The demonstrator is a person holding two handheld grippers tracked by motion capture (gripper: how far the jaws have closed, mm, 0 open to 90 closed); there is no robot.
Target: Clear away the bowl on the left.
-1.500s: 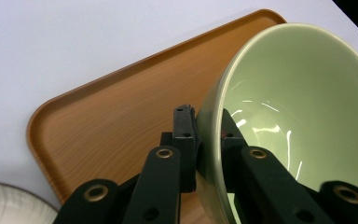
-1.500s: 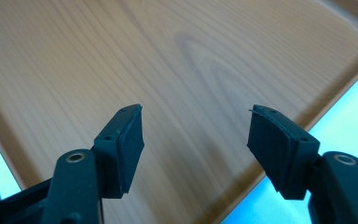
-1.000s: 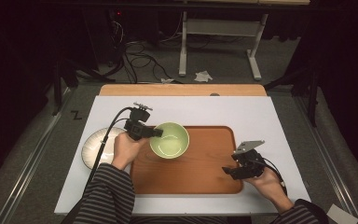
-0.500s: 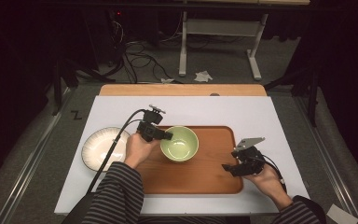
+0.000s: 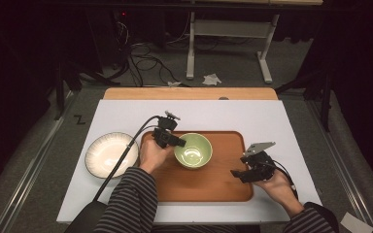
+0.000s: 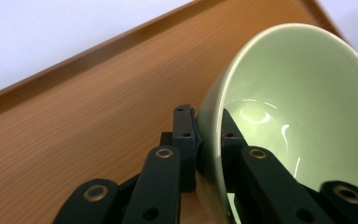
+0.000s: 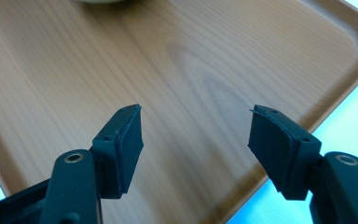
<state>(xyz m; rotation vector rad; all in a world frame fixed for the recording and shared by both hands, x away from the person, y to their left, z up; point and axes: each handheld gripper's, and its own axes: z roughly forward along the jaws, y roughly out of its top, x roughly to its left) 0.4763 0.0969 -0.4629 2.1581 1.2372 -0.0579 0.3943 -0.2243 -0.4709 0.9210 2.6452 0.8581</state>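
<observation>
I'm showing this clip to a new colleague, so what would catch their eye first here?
Probably the green bowl on the wooden tray, its rim pinched by the left gripper. Next, the white plate left of the tray, and the right gripper open over the tray's right side.

bowl (image 5: 193,150): pale green, glossy, empty
pose: tilted in the left gripper view
place: rim wall was pinched between the left gripper's fingers (image 6: 185,135)
</observation>
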